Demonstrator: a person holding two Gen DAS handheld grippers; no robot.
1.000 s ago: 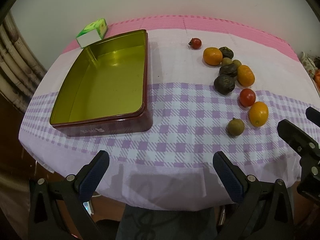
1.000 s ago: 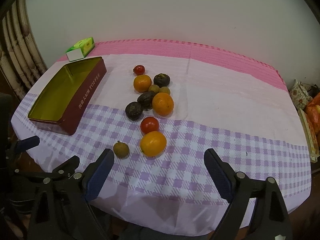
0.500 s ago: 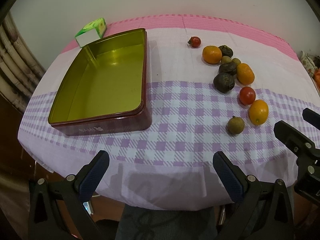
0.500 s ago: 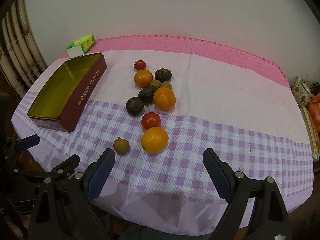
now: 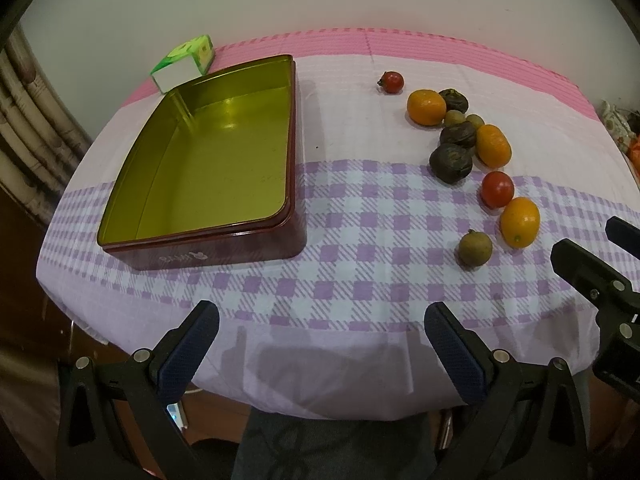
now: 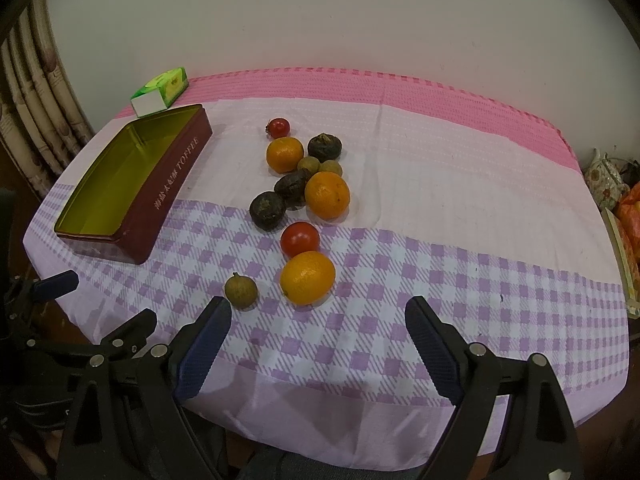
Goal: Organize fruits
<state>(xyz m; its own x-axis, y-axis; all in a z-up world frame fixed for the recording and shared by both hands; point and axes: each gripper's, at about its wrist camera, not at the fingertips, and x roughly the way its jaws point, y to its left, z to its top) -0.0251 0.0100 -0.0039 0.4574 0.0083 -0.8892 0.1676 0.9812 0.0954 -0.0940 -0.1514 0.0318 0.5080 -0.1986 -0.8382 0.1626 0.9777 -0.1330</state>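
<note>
A round table under a pink and purple checked cloth (image 6: pixel 440 208) holds one open maroon rectangular toffee tin (image 6: pixel 160 200) with a gold inside, standing empty at the left; beside it to the right lie ten fruits: three oranges (image 6: pixel 307 283), two red tomatoes (image 6: pixel 300 239), three dark wrinkled fruits (image 6: pixel 267 211), three small brown-green round fruits (image 6: pixel 241 290); one green carton (image 6: pixel 161 91) sits behind the tin; left gripper (image 5: pixel 320 354) and right gripper (image 6: pixel 318 354) both hover spread wide, holding nothing.
</note>
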